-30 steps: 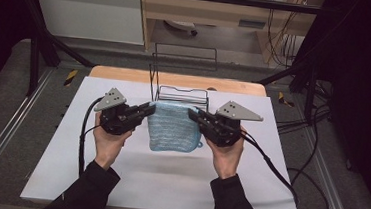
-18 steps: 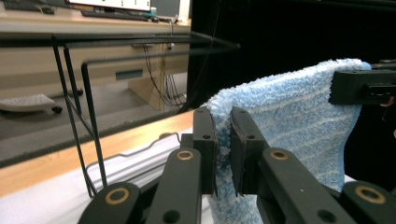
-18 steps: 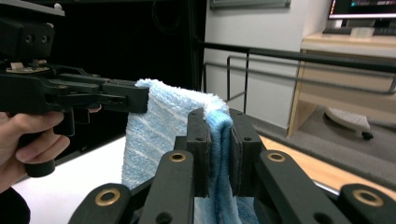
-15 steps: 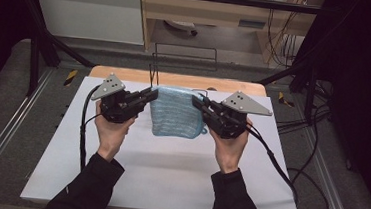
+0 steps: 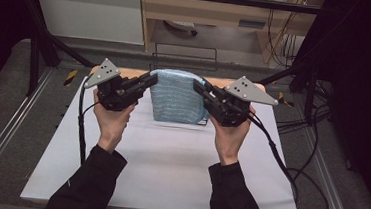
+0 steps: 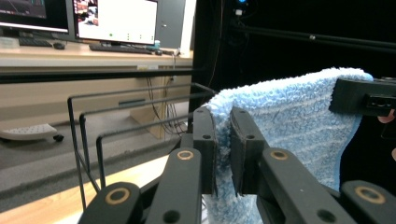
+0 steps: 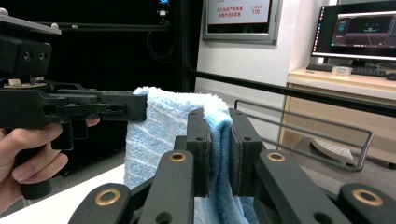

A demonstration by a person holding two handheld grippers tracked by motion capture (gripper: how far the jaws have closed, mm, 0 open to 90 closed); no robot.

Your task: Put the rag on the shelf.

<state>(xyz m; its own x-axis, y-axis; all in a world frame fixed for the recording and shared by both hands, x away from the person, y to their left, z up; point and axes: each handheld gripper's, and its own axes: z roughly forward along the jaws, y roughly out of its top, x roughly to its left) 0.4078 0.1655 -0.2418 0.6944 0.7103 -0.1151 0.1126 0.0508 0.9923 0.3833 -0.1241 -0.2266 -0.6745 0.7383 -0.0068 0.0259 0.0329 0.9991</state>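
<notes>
A light blue towel (image 5: 177, 96) hangs folded in the air above the far part of the white table (image 5: 168, 168), held by its two upper corners. My left gripper (image 5: 151, 80) is shut on the towel's left corner, and in the left gripper view the jaws pinch the fluffy cloth (image 6: 280, 116). My right gripper (image 5: 199, 85) is shut on the right corner; the right gripper view shows the towel (image 7: 154, 135) clamped between its jaws, with the left gripper (image 7: 135, 108) across from it.
A black wire rack (image 5: 185, 54) stands behind the towel at the table's far edge, seen close in the left gripper view (image 6: 116, 121). Metal frame rails (image 5: 0, 140) run along both sides. Cables (image 5: 288, 173) trail off the right side.
Both grippers have risen and moved toward the far edge, lifting the towel off the table so that it now hangs between them near the wire rack.
</notes>
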